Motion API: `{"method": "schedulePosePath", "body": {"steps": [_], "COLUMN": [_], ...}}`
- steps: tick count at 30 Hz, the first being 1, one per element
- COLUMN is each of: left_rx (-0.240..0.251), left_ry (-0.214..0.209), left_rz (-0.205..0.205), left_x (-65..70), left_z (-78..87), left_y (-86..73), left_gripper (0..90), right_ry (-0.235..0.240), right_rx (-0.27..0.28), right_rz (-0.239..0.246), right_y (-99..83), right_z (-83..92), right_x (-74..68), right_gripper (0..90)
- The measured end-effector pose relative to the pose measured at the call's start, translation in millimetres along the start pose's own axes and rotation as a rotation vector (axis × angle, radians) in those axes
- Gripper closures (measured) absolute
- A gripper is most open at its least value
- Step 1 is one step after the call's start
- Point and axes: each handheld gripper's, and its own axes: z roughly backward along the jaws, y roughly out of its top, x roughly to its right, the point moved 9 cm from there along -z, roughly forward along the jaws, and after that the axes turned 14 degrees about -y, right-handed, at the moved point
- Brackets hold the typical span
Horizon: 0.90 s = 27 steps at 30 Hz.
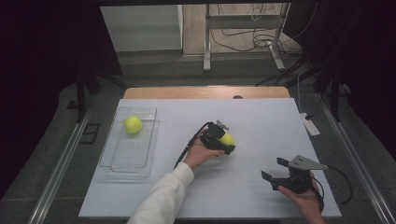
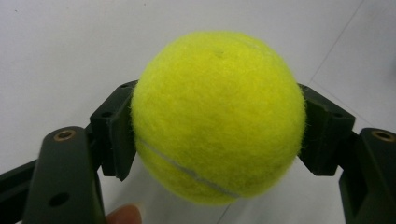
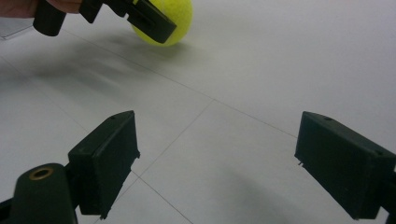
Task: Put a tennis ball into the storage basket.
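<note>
The left gripper (image 1: 223, 140), reached out over the middle of the white tabletop (image 1: 261, 116), squeezes a yellow ball (image 2: 218, 116) in its jaws, while the right gripper (image 1: 275, 169) rests near the front edge, jaws wide apart.

High view: fixed cam above the person's side, facing fwd and down, far enough to take in the whole white table (image 1: 261, 116), tray (image 1: 145, 161) at 9 o'clock. Left gripper view rides its gripper (image 2: 217, 133), v. close on the tennis ball (image 2: 218, 116) at frame centre. Right gripper view sits low near the table (image 3: 280, 70), looking across it w/ the same ball (image 3: 180, 18) at 11 o'clock; all 3 views share that ball.
</note>
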Motion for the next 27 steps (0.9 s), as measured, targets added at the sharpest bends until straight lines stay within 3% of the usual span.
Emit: {"method": "schedulePosePath", "body": {"steps": [27], "left_rx": [0.068], "left_ry": [0.018], "left_rz": [-0.024], "left_x": [10.4], "left_z": [24.5], "left_y": [3.5], "left_gripper": [27.0], "right_ry": [-0.002], "right_rx": [0.001], "right_rz": [0.002], "right_y": [0.1], "right_z": [0.6], "right_x": [0.0], "right_gripper": [13.2]}}
